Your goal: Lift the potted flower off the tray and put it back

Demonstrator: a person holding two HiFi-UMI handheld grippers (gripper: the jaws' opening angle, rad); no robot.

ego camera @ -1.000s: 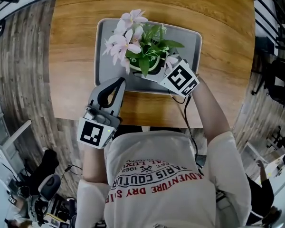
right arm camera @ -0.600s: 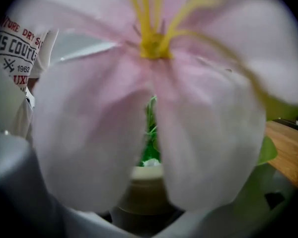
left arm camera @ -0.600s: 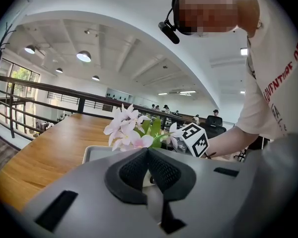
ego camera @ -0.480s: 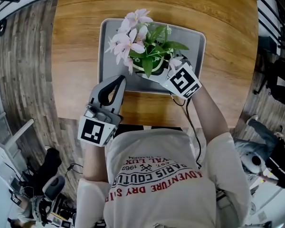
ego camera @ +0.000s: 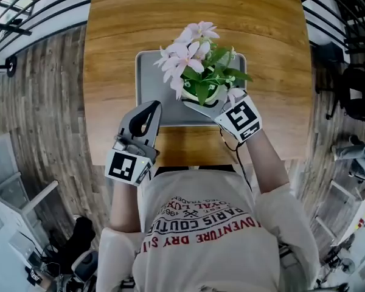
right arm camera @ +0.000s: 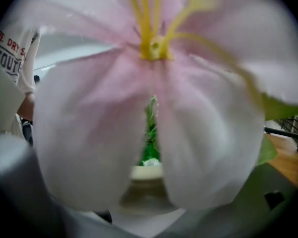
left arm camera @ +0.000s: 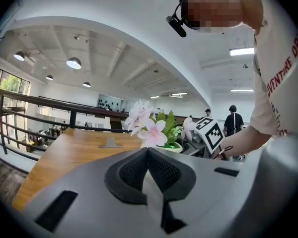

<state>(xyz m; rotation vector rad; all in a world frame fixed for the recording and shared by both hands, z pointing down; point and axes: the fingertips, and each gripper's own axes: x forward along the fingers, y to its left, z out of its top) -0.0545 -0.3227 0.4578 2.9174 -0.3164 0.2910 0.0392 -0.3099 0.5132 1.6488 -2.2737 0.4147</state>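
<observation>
Pinching, it seems, the pot rim, the right claw (ego camera: 212, 104) holds the potted flower (ego camera: 199, 78) upright over the tray (ego camera: 148, 84), stems up; the left claw (ego camera: 151, 107) sits pressed together beside the tray.

On the table (ego camera: 115, 41), the tray (ego camera: 152, 93); potted flower (ego camera: 202, 78) over its near-right part
</observation>
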